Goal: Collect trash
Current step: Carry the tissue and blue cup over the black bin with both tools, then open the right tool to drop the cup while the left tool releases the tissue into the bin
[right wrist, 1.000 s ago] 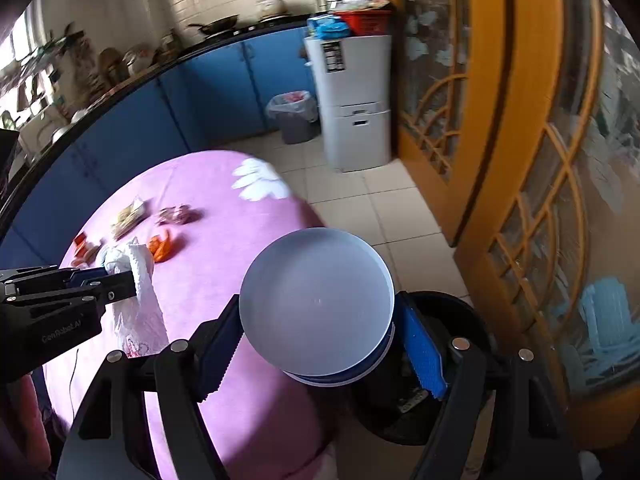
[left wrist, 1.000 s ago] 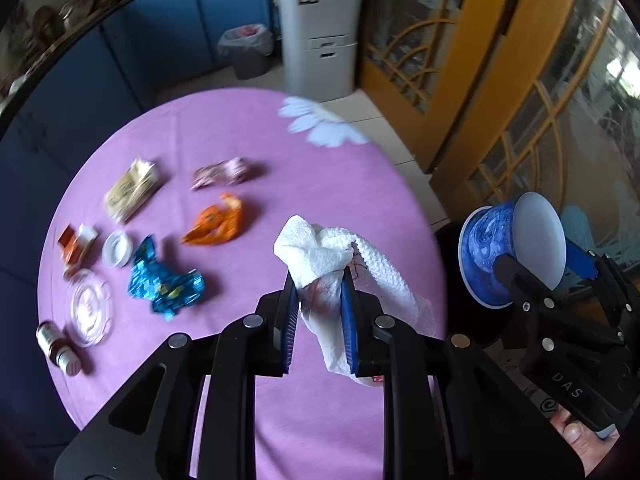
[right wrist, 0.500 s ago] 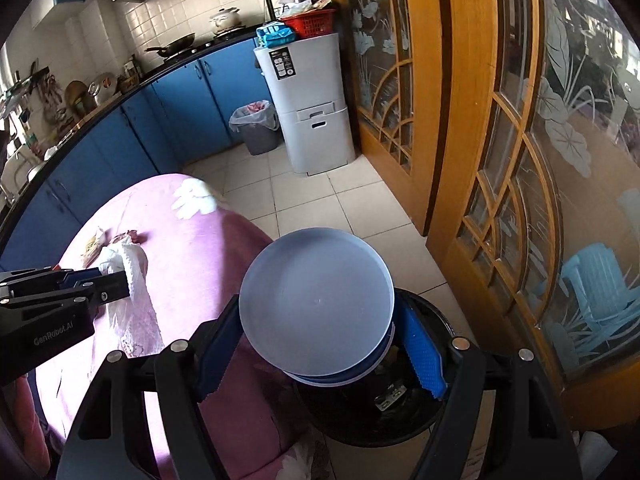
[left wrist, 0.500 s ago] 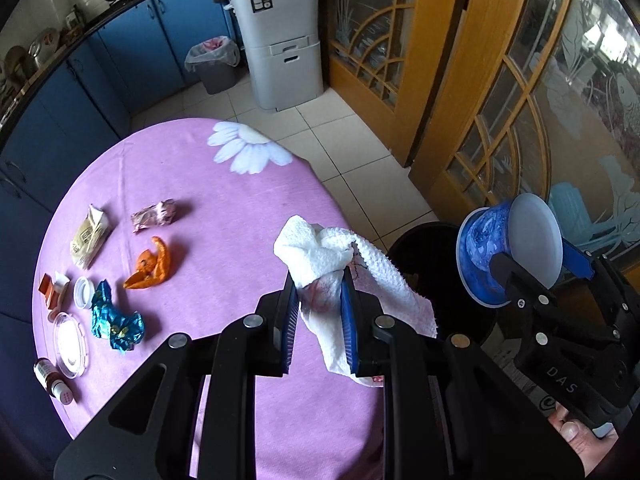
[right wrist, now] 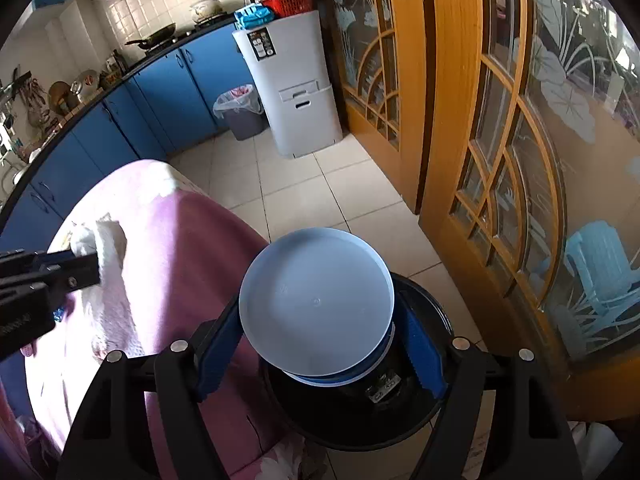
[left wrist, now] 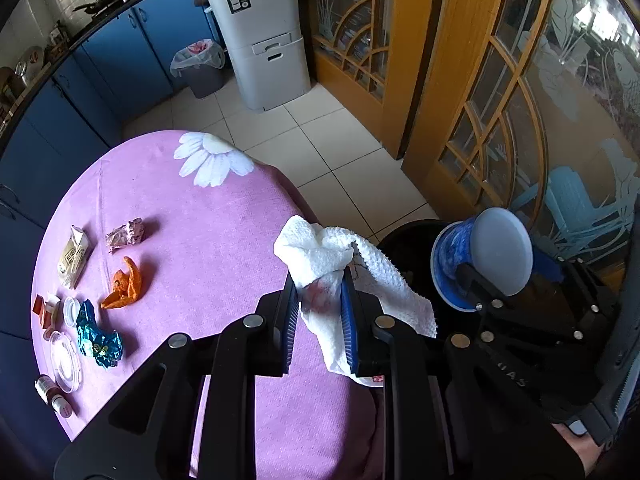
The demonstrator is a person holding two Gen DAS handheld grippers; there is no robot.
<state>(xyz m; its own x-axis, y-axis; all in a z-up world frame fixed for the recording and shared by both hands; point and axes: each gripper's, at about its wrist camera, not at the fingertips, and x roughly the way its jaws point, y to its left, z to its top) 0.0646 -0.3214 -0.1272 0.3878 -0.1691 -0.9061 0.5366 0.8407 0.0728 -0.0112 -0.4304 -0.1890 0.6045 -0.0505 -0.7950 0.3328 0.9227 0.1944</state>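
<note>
My left gripper (left wrist: 320,300) is shut on a crumpled white paper towel (left wrist: 320,254) with a red stain, held above the right edge of the round purple table (left wrist: 192,208). My right gripper (right wrist: 320,344) is shut on a blue paper bowl (right wrist: 316,304), bottom facing the camera, held right over the black trash bin (right wrist: 424,412) on the floor beside the table. The bowl (left wrist: 480,256) and bin (left wrist: 404,240) also show at the right of the left wrist view. The towel (right wrist: 108,248) and the left gripper show at the left of the right wrist view.
On the table's left part lie an orange wrapper (left wrist: 126,284), a blue foil wrapper (left wrist: 96,340), a pink wrapper (left wrist: 128,236), a beige packet (left wrist: 74,256), lids and a small bottle (left wrist: 54,396). A grey cabinet (left wrist: 260,36), a lined waste basket (left wrist: 200,64) and wooden glass doors (left wrist: 500,100) stand beyond.
Both grippers have moved right, away from the table's middle and toward the bin. The bowl now hangs directly over the bin. Both grips are unchanged.
</note>
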